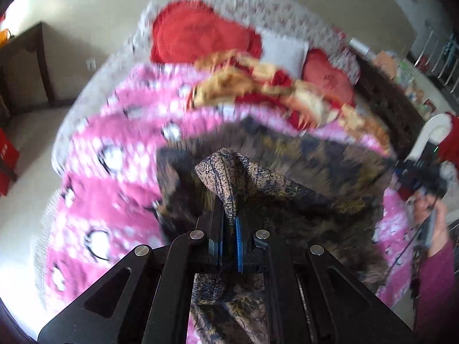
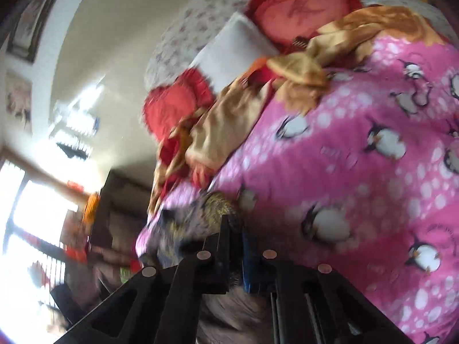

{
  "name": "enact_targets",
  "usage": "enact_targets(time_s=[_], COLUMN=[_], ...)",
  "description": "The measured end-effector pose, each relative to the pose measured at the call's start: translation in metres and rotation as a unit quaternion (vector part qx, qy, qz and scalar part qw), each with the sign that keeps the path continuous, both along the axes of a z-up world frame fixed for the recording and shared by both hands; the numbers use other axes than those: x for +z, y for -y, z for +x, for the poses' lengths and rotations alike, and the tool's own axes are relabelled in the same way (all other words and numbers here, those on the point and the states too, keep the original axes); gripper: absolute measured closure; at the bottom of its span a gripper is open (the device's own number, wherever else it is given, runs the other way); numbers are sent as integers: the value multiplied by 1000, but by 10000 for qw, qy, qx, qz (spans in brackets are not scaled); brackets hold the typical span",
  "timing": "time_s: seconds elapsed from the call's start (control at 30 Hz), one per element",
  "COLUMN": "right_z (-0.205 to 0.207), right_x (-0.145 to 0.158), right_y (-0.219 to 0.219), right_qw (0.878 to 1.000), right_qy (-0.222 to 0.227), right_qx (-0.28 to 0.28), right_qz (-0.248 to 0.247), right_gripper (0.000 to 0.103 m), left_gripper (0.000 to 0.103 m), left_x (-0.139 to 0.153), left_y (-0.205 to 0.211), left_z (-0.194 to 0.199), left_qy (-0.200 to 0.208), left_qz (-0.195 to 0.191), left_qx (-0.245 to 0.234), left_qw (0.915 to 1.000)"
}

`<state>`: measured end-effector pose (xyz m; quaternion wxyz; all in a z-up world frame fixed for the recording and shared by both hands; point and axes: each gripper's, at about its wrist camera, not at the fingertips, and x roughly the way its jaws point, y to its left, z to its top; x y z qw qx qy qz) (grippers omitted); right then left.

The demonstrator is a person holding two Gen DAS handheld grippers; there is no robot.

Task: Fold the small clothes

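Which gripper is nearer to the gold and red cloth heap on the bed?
Cannot tell: both grippers, left and right, grip the dark patterned garment, short of the heap.

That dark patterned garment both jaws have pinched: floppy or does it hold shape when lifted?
Likely floppy: the dark patterned garment drapes and folds over the left gripper. Probably light, since a thin pinched edge carries it. It may sag between the left gripper and the right gripper.

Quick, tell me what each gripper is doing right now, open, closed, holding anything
Left gripper: shut on the dark patterned garment.
Right gripper: shut on an edge of the same dark patterned garment.
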<state>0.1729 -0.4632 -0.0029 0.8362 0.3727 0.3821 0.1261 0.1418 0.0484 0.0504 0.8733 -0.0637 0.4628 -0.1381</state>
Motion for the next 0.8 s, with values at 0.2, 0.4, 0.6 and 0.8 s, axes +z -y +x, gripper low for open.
enact_targets(time_s=[0.2,0.4,0.6,0.8], right_z=[55,66,-1,31], right_x=[-18,-49,0,-15], right_y=[-13,10,-32,-103], right_qw=[9982,9956,9927,9665], right_qy=[-403,-660,252,220], right_qx=[-391,-668,543,997], right_qz=[-208,-17,-1043,-2356], right_gripper=[97,86,77,77], left_gripper=[98,98,98,92], left_x=[-62,-46,-61,-86], left_y=[9,-3,-4,-1], left_z=[50,56,60,67], left_qy=[-431,-152,-354,-653], left_qz=[-119,-562,-378,-139], left_qx=[485,431,406,684], left_qw=[9978,9974,9978,9954])
